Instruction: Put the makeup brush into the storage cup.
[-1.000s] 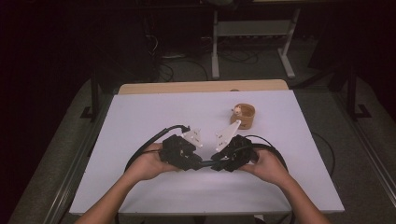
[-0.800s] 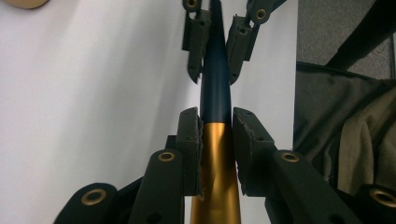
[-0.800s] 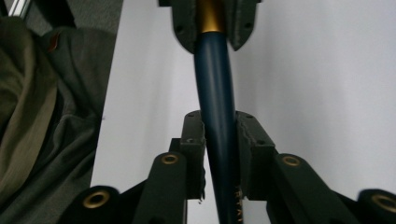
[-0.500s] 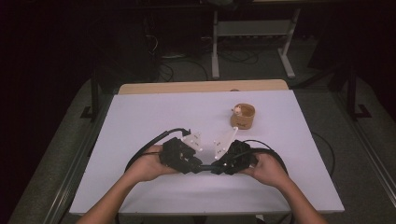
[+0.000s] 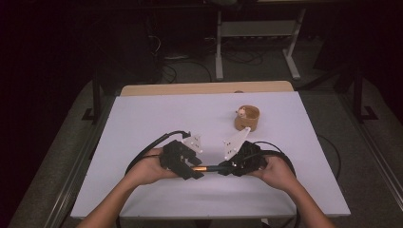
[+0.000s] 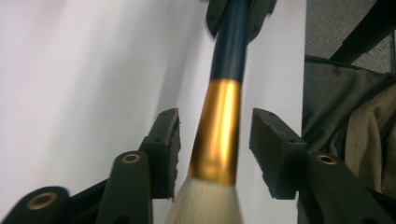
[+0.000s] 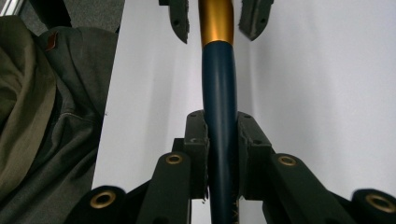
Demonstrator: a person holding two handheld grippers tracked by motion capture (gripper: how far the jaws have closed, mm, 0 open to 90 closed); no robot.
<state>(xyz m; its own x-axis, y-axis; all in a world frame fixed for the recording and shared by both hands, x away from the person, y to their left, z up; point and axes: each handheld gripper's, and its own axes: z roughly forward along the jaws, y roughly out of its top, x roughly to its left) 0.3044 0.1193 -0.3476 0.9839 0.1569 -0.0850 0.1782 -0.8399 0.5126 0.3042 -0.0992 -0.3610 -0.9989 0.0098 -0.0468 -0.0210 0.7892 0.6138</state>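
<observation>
A brush (image 5: 209, 168) with a dark blue handle, gold ferrule (image 6: 217, 130) and white bristles spans the gap between both grippers, low over the white table (image 5: 142, 123). My right gripper (image 7: 222, 140) is shut on the blue handle (image 7: 218, 84), pads pressing both sides. My left gripper (image 6: 219, 135) has just been opening. Its pads (image 6: 170, 135) stand clear of the ferrule on either side, with the brush still between them. In the high view the left gripper (image 5: 192, 171) and the right gripper (image 5: 224, 168) face each other near the front.
A small round wooden cup (image 5: 247, 118) with something pale inside stands behind the right hand. Cables loop from both grippers across the table. A bare wooden strip (image 5: 204, 88) runs along the far edge. The person's dark clothing (image 7: 46, 116) lies past the near edge.
Both hands have drifted slightly toward the table's near edge, with the brush still between the two grippers. The cup has not moved.
</observation>
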